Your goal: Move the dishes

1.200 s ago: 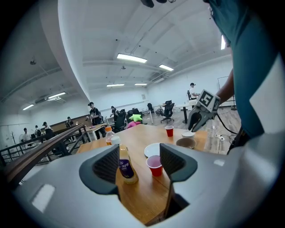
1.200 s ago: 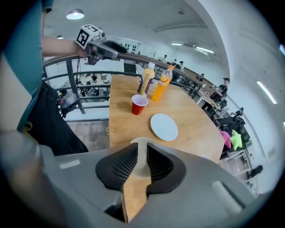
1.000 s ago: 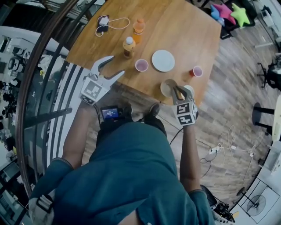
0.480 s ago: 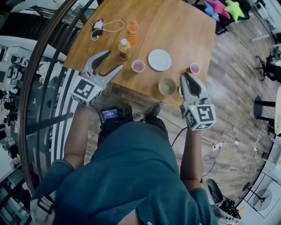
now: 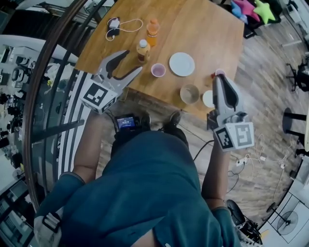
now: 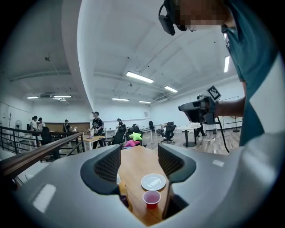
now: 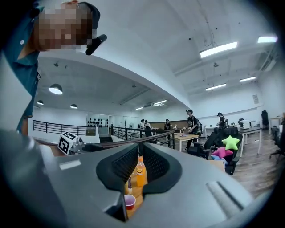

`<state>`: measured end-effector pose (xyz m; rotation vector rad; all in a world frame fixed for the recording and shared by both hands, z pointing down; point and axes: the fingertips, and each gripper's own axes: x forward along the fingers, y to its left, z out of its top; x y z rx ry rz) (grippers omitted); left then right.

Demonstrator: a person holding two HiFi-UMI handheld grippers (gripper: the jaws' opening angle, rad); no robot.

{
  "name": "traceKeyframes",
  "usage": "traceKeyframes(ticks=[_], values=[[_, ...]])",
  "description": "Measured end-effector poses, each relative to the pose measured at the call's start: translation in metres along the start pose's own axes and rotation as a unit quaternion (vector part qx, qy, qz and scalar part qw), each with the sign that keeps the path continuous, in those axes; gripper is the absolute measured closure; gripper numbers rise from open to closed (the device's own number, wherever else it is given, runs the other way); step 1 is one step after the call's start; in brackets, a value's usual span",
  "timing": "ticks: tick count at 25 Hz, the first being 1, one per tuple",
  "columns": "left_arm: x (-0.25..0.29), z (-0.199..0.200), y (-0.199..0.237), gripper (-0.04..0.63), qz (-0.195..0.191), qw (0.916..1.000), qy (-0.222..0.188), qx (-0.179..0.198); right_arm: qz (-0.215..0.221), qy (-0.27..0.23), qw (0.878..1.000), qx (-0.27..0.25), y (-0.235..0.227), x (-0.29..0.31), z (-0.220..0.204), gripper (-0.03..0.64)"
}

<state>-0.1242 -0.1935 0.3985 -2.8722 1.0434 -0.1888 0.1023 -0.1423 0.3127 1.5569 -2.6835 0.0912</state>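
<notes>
On the wooden table (image 5: pixel 207 29) stand a white plate (image 5: pixel 182 64) (image 6: pixel 153 181), a pink cup (image 5: pixel 158 70) (image 6: pixel 152 198), a tan bowl (image 5: pixel 189 93) and a small white dish (image 5: pixel 207 99), which my right gripper half hides. That right gripper (image 5: pixel 219 78) (image 7: pixel 139 165) hovers above the dish and a red cup (image 5: pixel 220 72). Its jaws have just been closing and stand shut with nothing between them. My left gripper (image 5: pixel 133 61) (image 6: pixel 139 162) hangs over the table's near left edge. It is open and empty, its jaws slightly narrower than before.
Two bottles (image 5: pixel 142 50) (image 5: pixel 153 27) and a charger with a cable (image 5: pixel 116 24) sit at the table's far left. A dark railing (image 5: pixel 43 96) runs along the left. Star cushions (image 5: pixel 256 12) lie beyond the table. People and desks show far off in both gripper views.
My right gripper has lifted away from the bowl and small dish at the table's front edge and turned level. The left gripper has risen a little.
</notes>
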Motion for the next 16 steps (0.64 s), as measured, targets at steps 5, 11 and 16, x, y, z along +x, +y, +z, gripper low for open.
traceKeyframes(ticks=[5,11,16], values=[[0.0026,-0.0034,-0.0004,0.34,-0.001,1.0,0.004,-0.004,0.0,0.006,1.0,-0.003,-0.0029,0.002,0.0014,0.577],[-0.0008,-0.0083,-0.0007,0.34,-0.002,1.0,0.003,-0.006,0.0,0.014,1.0,-0.007,0.0011,0.0025,-0.0049,0.577],[-0.0023,-0.0097,0.0034,0.339,-0.001,1.0,0.005,-0.007,0.002,0.018,1.0,-0.005,0.0027,0.0081,-0.0059,0.577]])
